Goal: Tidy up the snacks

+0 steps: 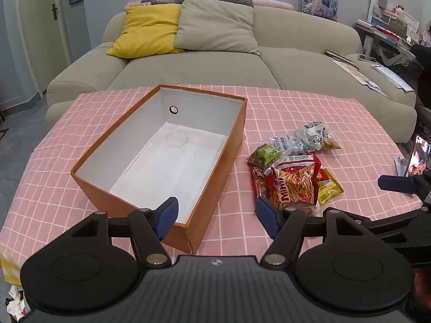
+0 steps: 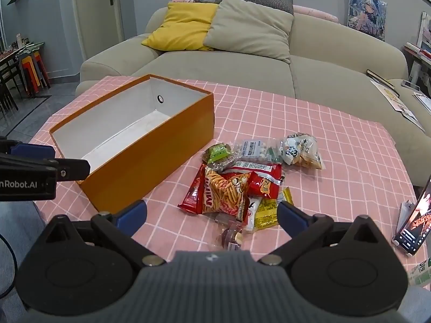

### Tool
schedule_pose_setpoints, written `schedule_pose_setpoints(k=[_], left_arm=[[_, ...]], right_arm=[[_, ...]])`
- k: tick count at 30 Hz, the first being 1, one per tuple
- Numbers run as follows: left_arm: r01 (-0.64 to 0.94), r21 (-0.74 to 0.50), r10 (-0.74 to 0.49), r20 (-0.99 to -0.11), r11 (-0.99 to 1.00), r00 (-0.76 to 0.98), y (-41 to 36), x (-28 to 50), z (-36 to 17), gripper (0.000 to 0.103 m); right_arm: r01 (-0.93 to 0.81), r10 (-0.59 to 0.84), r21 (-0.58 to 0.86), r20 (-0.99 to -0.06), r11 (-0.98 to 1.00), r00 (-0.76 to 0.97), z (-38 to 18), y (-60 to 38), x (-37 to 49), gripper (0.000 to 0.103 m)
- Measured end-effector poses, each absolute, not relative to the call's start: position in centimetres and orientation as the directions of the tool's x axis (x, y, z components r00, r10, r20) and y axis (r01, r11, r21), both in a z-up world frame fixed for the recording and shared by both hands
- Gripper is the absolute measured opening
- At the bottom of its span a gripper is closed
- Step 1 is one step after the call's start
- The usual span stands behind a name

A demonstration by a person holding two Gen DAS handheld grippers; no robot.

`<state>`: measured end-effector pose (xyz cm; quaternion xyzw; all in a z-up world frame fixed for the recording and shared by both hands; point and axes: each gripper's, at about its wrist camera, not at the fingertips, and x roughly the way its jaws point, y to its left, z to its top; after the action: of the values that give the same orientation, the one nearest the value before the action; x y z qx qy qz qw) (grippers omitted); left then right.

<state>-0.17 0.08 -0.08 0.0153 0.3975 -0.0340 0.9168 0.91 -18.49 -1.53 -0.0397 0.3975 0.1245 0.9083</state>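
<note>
An empty orange box (image 1: 107, 145) (image 2: 150, 145) with a white inside stands on the pink checked tablecloth. To its right lies a pile of snack packets (image 1: 291, 167) (image 2: 242, 183): a red bag of fried sticks (image 1: 292, 185) (image 2: 226, 193), a yellow packet (image 1: 330, 188) (image 2: 266, 210), a green-topped packet (image 1: 265, 154) (image 2: 219, 153) and clear bags of small sweets (image 1: 315, 137) (image 2: 301, 148). My left gripper (image 1: 215, 215) hangs open over the box's near right corner. My right gripper (image 2: 212, 215) is open above the pile's near edge, nothing between its fingers.
A beige sofa (image 1: 215, 62) with a yellow cushion (image 1: 150, 29) and a beige one stands behind the table. A phone (image 2: 414, 220) leans on a stand at the table's right edge. Stacked stools (image 2: 32, 67) stand far left.
</note>
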Motion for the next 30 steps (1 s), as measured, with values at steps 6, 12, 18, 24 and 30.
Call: schedule_pose_setpoints(k=[6,12,18,24,30], left_arm=[[0.072,-0.006,-0.053,-0.736,0.997,0.675,0.13,-0.16,-0.28,0.078],[0.070,-0.011,-0.055,-0.738,0.997,0.672,0.08,-0.17,-0.41,0.078],[0.068,-0.014,-0.056,-0.741,0.998,0.669,-0.10,-0.24,-0.40,0.078],[0.064,-0.024,-0.061,-0.743,0.998,0.667,0.03,-0.28,-0.30,0.078],[0.063,-0.031,-0.065,-0.745,0.998,0.664,0.18,-0.23,-0.31,0.078]], right_arm=[[-0.264,0.194,0.021,-0.737,0.964,0.647,-1.58,-18.40,0.97,0.099],[-0.262,0.190,0.019,-0.740,0.965,0.646,-1.49,-18.29,0.87,0.099],[-0.263,0.191,0.020,-0.740,0.965,0.645,-1.47,-18.37,0.89,0.099],[-0.263,0.190,0.018,-0.738,0.965,0.647,-1.47,-18.36,1.00,0.099],[-0.263,0.190,0.018,-0.738,0.965,0.647,-1.48,-18.35,0.98,0.099]])
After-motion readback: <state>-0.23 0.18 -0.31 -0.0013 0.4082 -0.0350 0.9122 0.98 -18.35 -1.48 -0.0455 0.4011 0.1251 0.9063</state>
